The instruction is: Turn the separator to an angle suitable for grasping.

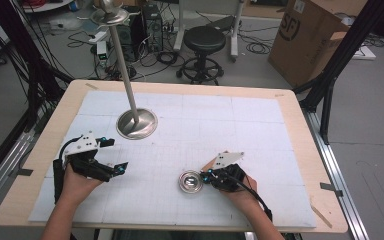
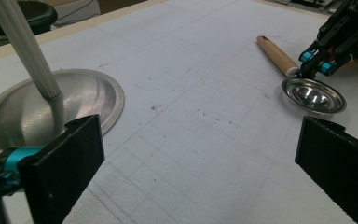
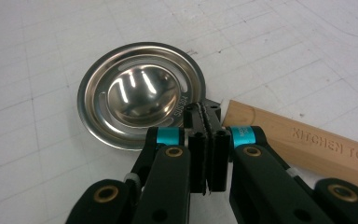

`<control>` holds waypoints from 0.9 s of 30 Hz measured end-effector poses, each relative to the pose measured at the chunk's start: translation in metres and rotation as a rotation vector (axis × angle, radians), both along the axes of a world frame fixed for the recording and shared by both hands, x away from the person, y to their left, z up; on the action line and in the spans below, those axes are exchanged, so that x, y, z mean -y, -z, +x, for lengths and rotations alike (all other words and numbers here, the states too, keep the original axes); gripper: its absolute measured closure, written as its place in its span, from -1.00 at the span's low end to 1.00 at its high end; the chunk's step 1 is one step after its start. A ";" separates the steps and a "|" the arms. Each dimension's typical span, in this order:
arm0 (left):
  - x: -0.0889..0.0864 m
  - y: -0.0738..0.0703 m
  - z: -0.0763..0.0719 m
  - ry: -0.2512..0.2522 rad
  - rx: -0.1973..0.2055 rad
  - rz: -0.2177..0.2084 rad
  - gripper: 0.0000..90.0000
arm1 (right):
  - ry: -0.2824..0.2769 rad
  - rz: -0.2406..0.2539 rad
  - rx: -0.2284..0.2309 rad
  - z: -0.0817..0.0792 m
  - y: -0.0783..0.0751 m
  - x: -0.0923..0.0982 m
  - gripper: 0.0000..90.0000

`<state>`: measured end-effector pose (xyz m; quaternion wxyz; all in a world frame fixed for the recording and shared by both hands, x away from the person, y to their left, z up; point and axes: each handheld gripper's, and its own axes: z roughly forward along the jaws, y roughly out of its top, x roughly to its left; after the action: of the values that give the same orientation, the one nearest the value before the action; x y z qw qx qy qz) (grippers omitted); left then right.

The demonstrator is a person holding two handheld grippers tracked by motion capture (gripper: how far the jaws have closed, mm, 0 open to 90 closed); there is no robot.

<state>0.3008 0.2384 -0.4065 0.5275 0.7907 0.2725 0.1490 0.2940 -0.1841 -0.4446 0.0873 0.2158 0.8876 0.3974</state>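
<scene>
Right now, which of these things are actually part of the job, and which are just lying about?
In use:
- metal strainer with wooden handle, on the table mat
- right gripper, shut at the strainer's neck
- left gripper, open, waiting
- metal stand, probably

Just about:
- black stool
- cardboard box
- floor cables

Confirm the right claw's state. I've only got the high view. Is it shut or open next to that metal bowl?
Observer: Shut. In the right gripper view the right claw has its jaws pressed together over the neck where the bowl meets the wooden handle. I cannot tell whether they pinch the neck.
Operator: What is the utensil, a ladle?
Observer: It looks more like a slotted spoon. Curved slots ring its shiny steel bowl.
</scene>
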 end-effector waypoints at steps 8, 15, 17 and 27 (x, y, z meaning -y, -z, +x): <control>0.000 0.000 0.000 -0.003 -0.002 0.003 -0.96 | 0.008 0.047 0.021 0.002 -0.013 0.017 0.99; -0.001 -0.001 -0.001 -0.005 0.001 0.004 -0.96 | 0.153 0.035 0.071 0.031 -0.025 0.046 0.99; -0.001 -0.001 -0.001 -0.004 0.004 0.000 -0.96 | 0.182 0.024 0.068 0.043 -0.024 0.047 0.99; 0.000 0.001 -0.001 -0.001 -0.003 0.016 -0.96 | 0.248 -0.069 0.008 0.079 -0.010 0.043 0.99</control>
<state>0.3001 0.2384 -0.4070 0.5209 0.7949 0.2724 0.1501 0.3734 -0.2273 -0.4347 0.1465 0.3193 0.8669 0.3537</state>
